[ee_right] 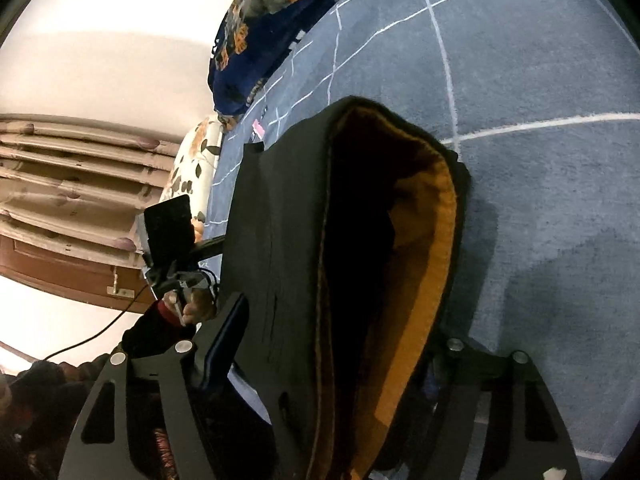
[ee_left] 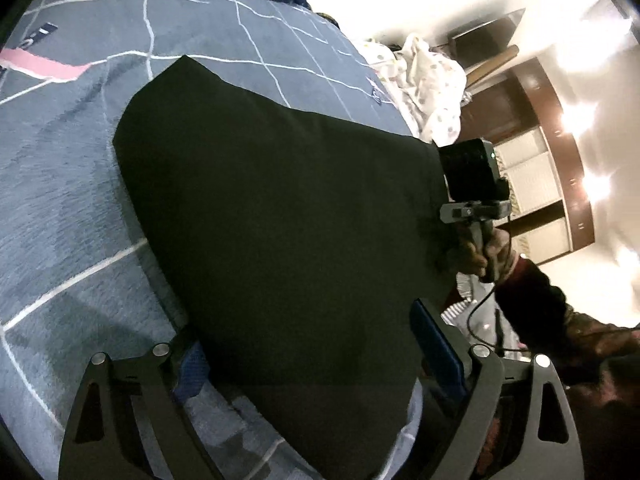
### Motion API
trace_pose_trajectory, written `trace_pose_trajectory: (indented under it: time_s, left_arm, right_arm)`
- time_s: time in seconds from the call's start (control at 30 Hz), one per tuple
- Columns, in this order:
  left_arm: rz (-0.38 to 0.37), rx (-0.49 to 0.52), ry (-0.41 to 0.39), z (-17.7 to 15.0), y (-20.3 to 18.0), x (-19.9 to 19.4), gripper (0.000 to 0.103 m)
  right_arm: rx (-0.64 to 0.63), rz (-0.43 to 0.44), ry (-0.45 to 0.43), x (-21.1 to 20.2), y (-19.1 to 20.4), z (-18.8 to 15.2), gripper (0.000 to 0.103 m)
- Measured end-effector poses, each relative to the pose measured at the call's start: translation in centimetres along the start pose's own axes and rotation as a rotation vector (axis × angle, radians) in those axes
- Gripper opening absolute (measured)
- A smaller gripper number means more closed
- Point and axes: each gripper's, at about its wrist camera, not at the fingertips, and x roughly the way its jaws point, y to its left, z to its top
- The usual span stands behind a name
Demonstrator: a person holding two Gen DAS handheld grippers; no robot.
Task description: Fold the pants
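A: Where are the pants (ee_left: 280, 208)?

B: Spread flat on the blue bedspread (ee_left: 64, 184) with its white grid lines; from the left wrist they are one broad black slab, smooth, reaching down between the fingers of the left gripper (ee_left: 320, 356).

A: Is that gripper clamped on them?

B: Its jaws stand wide; one blue pad (ee_left: 438, 344) sits beside the cloth's right edge, the other is half hidden at the left edge; whether either presses the fabric I cannot tell.

A: And the right gripper (ee_right: 332, 364)?

B: Its jaws straddle the waist end of the pants; the waistband gapes there, showing an orange-brown lining (ee_right: 424, 280) around a dark hollow; the fingers sit fairly wide on either side, and I cannot tell whether they pinch the cloth.

A: Can each camera see the other tool?

B: Yes; the left view shows the right gripper's body at the cloth's right edge with a hand (ee_left: 486, 256) on its handle; the right view shows the other hand (ee_right: 196, 308) likewise; a dark floral quilt (ee_right: 260, 28) lies at the far end of the bed.
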Motion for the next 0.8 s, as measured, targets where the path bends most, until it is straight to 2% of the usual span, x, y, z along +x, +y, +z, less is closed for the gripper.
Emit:
trace_pose_trajectory:
  time_s: [0.07, 0.13, 0.2, 0.27, 0.37, 0.53, 0.63, 0.67, 0.7, 0.8]
  left_arm:
    - [-0.034, -0.024, 0.006, 0.2, 0.0, 0.3, 0.089]
    - [-0.08, -0.043, 0.013, 0.3, -0.2, 0.8, 0.089]
    - [-0.089, -0.021, 0.048, 0.4, -1.0, 1.8, 0.089]
    - [-0.062, 0.024, 0.073, 0.3, -2.0, 2.3, 0.089]
    - [-0.075, 0.005, 0.083, 0.4, -1.7, 2.0, 0.089]
    - [-0.05, -0.013, 0.064, 0.0, -1.4, 1.4, 0.079]
    - [-0.01, -0.032, 0.026, -1.0, -0.4, 0.7, 0.055]
    - [0.04, -0.031, 0.009, -1.3, -0.4, 0.7, 0.038]
    - [0.07, -0.028, -0.007, -1.5, -0.4, 0.7, 0.031]
    - [0.143, -0.024, -0.065, -2.3, -1.2, 0.5, 0.028]
  right_arm:
    - [-0.031, -0.01, -0.01, 0.2, 0.4, -0.1, 0.07]
    - [-0.041, -0.011, -0.023, 0.3, 0.4, -0.5, 0.062]
    - [-0.014, -0.006, -0.038, 0.5, -0.3, -0.6, 0.041]
    - [0.011, 0.036, -0.058, 0.3, -1.0, -0.8, 0.039]
    - [0.014, 0.058, -0.053, 0.1, -1.3, -0.9, 0.037]
    - [0.04, 0.095, 0.009, 0.4, -1.8, -0.4, 0.037]
    - [0.023, 0.071, 0.01, 0.8, -1.2, -0.2, 0.038]
    - [0.009, 0.06, -0.003, 0.9, -0.8, -0.4, 0.04]
    - [-0.01, 0.038, -0.028, 1.1, -0.4, -0.7, 0.039]
    - [0.002, 0.03, -0.083, 1.3, -0.3, -1.5, 0.031]
